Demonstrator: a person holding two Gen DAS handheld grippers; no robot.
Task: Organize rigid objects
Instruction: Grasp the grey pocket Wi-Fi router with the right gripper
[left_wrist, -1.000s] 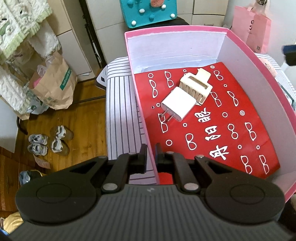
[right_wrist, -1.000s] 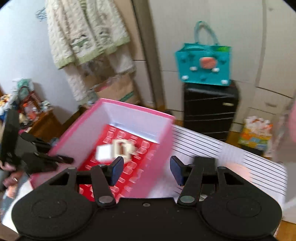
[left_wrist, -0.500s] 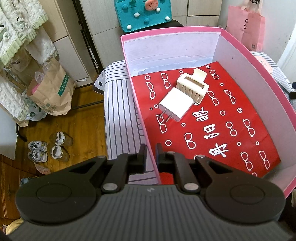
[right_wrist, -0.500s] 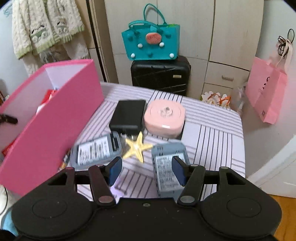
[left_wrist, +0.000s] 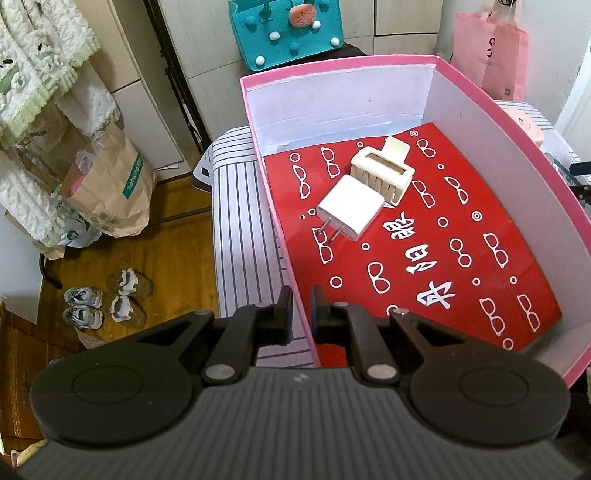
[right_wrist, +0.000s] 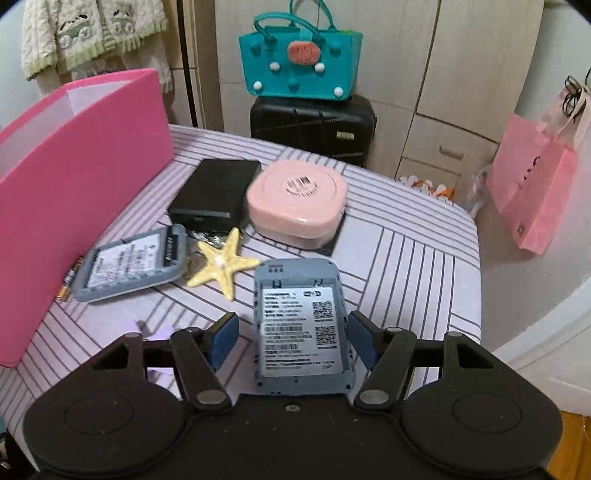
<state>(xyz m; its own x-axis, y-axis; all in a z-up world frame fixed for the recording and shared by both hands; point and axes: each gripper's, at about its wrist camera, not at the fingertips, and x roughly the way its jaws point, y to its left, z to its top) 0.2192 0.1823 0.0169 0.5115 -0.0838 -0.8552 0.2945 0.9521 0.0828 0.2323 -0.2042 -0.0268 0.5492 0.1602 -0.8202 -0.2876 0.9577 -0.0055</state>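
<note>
Right tool (right_wrist: 291, 338) (jaws opening) — astride grey router (right_wrist: 301, 328)

Right gripper (right_wrist: 291, 339) descended, opening around grey device (right_wrist: 301, 328).

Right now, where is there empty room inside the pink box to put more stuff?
The pink box has bare red lining over its whole near half, and more along the right wall. It is crowded only toward the far end, where the white charger lies touching the cream comb-like piece. A thin white strip by the back wall is free too.
</note>
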